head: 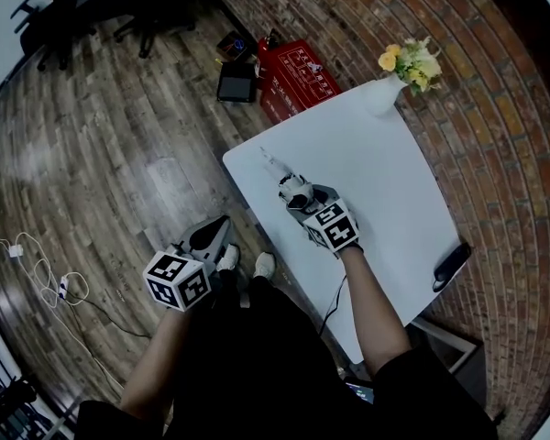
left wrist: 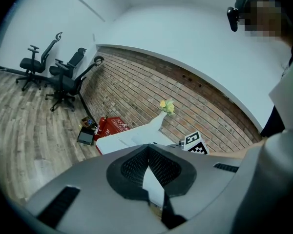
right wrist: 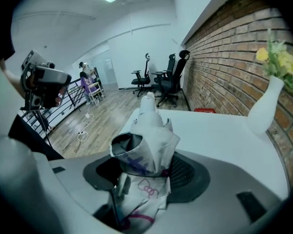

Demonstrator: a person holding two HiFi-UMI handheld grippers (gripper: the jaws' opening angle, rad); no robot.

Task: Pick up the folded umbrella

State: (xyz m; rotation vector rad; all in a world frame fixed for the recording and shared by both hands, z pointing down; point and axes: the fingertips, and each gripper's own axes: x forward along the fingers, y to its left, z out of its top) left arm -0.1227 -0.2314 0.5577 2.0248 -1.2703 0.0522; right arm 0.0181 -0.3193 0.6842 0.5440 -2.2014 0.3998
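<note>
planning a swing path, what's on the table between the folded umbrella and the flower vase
Nothing: bare white tabletop between folded umbrella and vase, clearest in the head view.

Folded umbrella [right wrist: 145, 130]: thin white cloth — creased, printed
Table [head: 385, 172]: smooth matt white
Floor [head: 119, 126]: wood planks, slight sheen
Wall [head: 495, 81]: rough red brick
Vase [right wrist: 263, 108]: smooth, white

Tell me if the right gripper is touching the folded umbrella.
Touching. The right gripper view shows the folded umbrella between the jaws of the right gripper, its fabric pressed against both pads.
</note>
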